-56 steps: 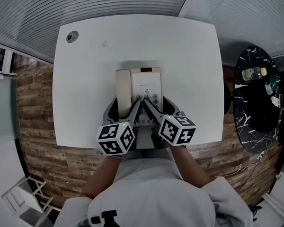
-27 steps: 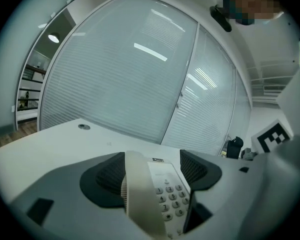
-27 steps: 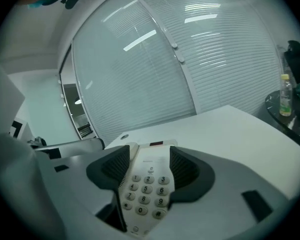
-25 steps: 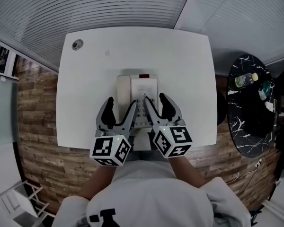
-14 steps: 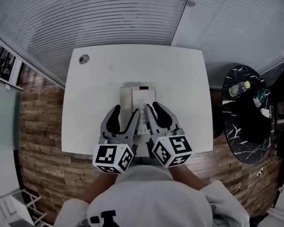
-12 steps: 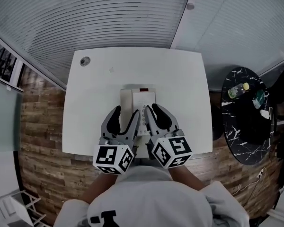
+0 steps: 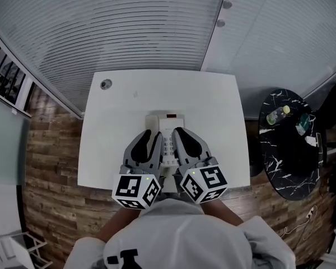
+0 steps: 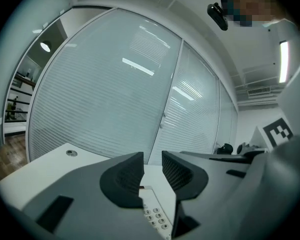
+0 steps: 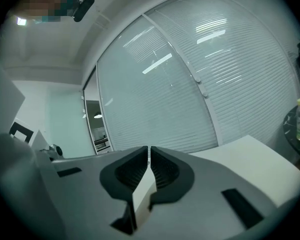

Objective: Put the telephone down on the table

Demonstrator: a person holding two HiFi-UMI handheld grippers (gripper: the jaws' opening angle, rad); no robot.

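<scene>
Telephone (image 7: pixel 167 129) flat on the white worktop (image 7: pixel 213 105), sitting near the front edge and about midway across, with its red patch at the far end. In the head view the keypad shows in the strip between the two tools. The left tool (image 7: pixel 151 135) hangs over the telephone's left side and the right tool (image 7: pixel 179 132) over its right side, both covering the near half.

From the left gripper view, the left tool (image 8: pixel 152 159) points out level at the glass wall with the slatted blinds. Its jaws have just been closing and now stand a narrow gap apart with nothing between them. The telephone (image 8: pixel 155 216) lies lower in that view, keypad showing under the gap, clear of the pads.

Over to the right gripper view: the right tool (image 9: pixel 149 151) has just been closing too, and its jaws are now all but together, only a thin slit, gripping nothing. A pale wedge shows beneath them; whether that is the telephone body I cannot tell.

Nearer the person sit the two marker cubes, left (image 7: pixel 136 190) and right (image 7: pixel 204 184). A round grommet (image 7: pixel 106 84) sits in the worktop's far left corner. Off to the right stands a black marbled side table (image 7: pixel 285 150) with a bottle (image 7: pixel 274 115) on it, and plank flooring (image 7: pixel 50 167) runs along the left.
</scene>
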